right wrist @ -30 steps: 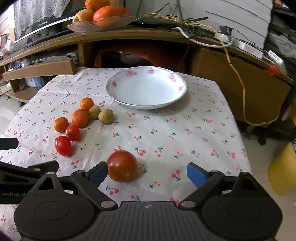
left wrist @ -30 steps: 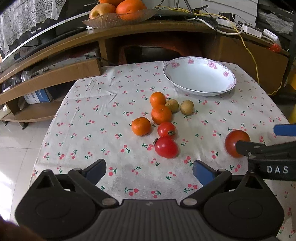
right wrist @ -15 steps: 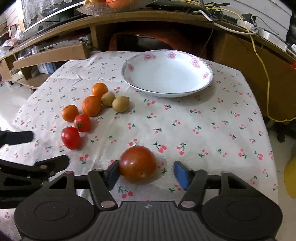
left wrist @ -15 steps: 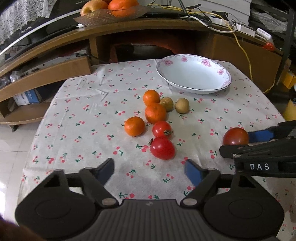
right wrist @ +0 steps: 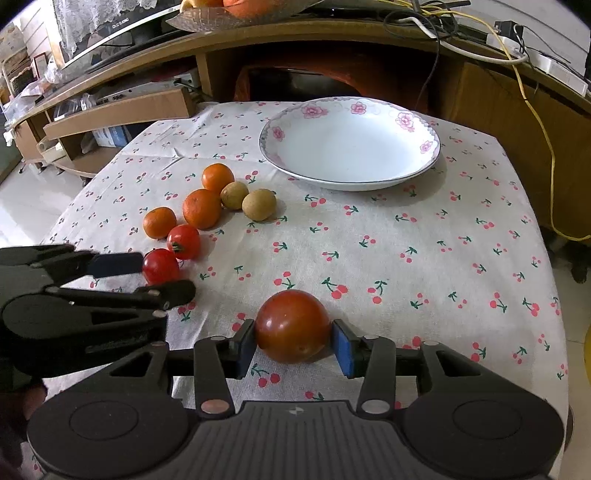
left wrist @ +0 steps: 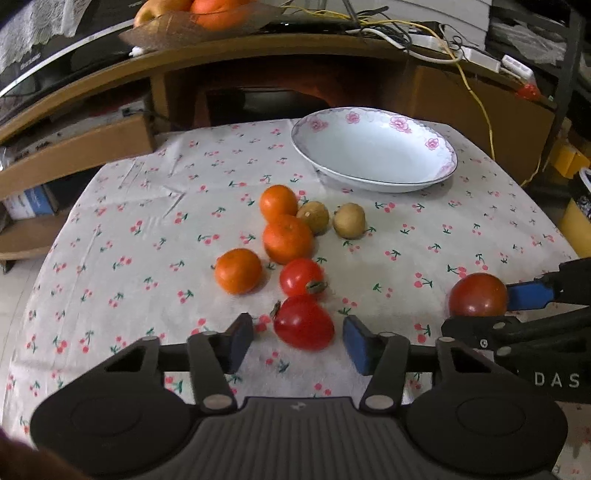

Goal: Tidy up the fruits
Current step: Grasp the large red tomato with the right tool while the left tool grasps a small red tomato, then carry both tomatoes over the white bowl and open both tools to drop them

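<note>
We see a table with a cherry-print cloth, and behind it a wooden shelf unit with a tray of fruit on top. At the table's far side sits a white plate with a pink flower rim, nothing in it.

Our right gripper has just been closing and its 2 blue pads sit tight against both sides of the big tomato, which rests on the cloth at the near edge, centred between the jaws. We call it clamped. In the left view the same tomato shows at far right with 1 blue pad touching its side.

Our left gripper has also just been closing. Its jaws stand apart on either side of the near red tomato; we see a gap at each pad, so no grip. That tomato lies just ahead of the pad tips, roughly centred. In the right view 1 blue pad reaches that tomato, contact unclear.

Just behind it is a 2nd small tomato, nearly touching. Then 3 oranges: 1 left, 1 middle, 1 farther back. 2 small brown fruits lie beside the oranges, between the cluster and the plate.
</note>
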### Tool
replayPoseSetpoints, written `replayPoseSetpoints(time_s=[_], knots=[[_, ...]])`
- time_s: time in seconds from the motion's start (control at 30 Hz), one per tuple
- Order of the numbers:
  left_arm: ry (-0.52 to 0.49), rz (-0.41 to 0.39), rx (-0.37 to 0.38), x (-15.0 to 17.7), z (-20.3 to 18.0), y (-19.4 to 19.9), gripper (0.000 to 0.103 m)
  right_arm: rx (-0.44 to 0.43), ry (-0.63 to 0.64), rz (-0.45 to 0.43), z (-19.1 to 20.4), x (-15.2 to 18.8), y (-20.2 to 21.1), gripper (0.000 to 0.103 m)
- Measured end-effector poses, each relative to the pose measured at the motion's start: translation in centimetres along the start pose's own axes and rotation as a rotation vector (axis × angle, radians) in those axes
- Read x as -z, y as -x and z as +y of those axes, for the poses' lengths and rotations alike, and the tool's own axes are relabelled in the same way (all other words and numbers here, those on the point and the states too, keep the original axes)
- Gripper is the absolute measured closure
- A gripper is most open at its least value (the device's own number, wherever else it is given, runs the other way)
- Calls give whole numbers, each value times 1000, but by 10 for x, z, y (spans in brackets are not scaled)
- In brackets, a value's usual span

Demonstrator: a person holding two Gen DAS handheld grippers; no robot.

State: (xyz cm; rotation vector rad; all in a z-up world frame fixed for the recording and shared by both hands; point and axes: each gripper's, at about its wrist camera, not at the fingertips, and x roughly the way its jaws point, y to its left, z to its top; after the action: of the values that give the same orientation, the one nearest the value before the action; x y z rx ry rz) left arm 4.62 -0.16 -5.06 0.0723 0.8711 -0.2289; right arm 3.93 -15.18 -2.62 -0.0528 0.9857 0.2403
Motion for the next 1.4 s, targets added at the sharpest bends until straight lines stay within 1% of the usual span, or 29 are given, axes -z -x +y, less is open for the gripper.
replayPoseSetpoints(time_s=[0.03, 0.07, 0.1, 0.13, 0.27, 0.4, 0.53, 0.67, 0.7, 0.73, 0.8, 0.83, 1.0, 1.13, 1.23, 1.3, 1.4], knots=[[5, 0, 8, -1, 0, 0, 55, -5, 0, -2, -1, 0, 0, 57], [6, -2, 8, -1, 0, 0, 57, -3, 1, -4, -1, 0, 0, 51], [3, -5, 7, -1, 0, 1, 62, 6, 5, -6, -2, 0, 0, 50], [1, -6, 10, 0, -1, 2, 63, 15, 6, -7, -3, 0, -1, 47], [-17, -6, 7, 1, -4, 4, 64, -2, 0, -11, -7, -1, -1, 47], [-24, -3, 36, 3, -7, 6, 64, -2, 8, -12, -6, -2, -2, 42], [-57, -17, 30, 5, -10, 7, 64, 16, 27, -14, -4, -2, -3, 43], [-66, -27, 31, 7, -10, 7, 64, 16, 27, -9, -4, -2, -4, 43], [-66, -27, 29, 7, -11, 7, 64, 15, 25, -7, -4, -3, -4, 43], [-67, -27, 27, 6, -12, 7, 64, 14, 22, -6, -5, -3, -3, 46], [-64, -22, 29, 6, -11, 8, 65, -27, 5, -2, -7, -4, 0, 64], [-63, -19, 29, 5, -11, 8, 65, -35, -12, 10, -8, -5, 1, 65], [-69, -10, 24, 8, -14, 18, 65, -24, -17, 16, -10, -1, 5, 65], [-55, -17, 32, 3, -15, 34, 65, -22, -25, -18, -13, -3, 20, 65], [-50, -33, 43, -9, -18, 42, 65, -23, -53, -48, -20, -8, 29, 65], [-46, -41, 71, -21, -20, 41, 65, -36, -78, -60, -23, -17, 31, 65], [-82, -71, 82, -42, -28, 35, 65, -26, -63, -85, -25, -37, 27, 65]])
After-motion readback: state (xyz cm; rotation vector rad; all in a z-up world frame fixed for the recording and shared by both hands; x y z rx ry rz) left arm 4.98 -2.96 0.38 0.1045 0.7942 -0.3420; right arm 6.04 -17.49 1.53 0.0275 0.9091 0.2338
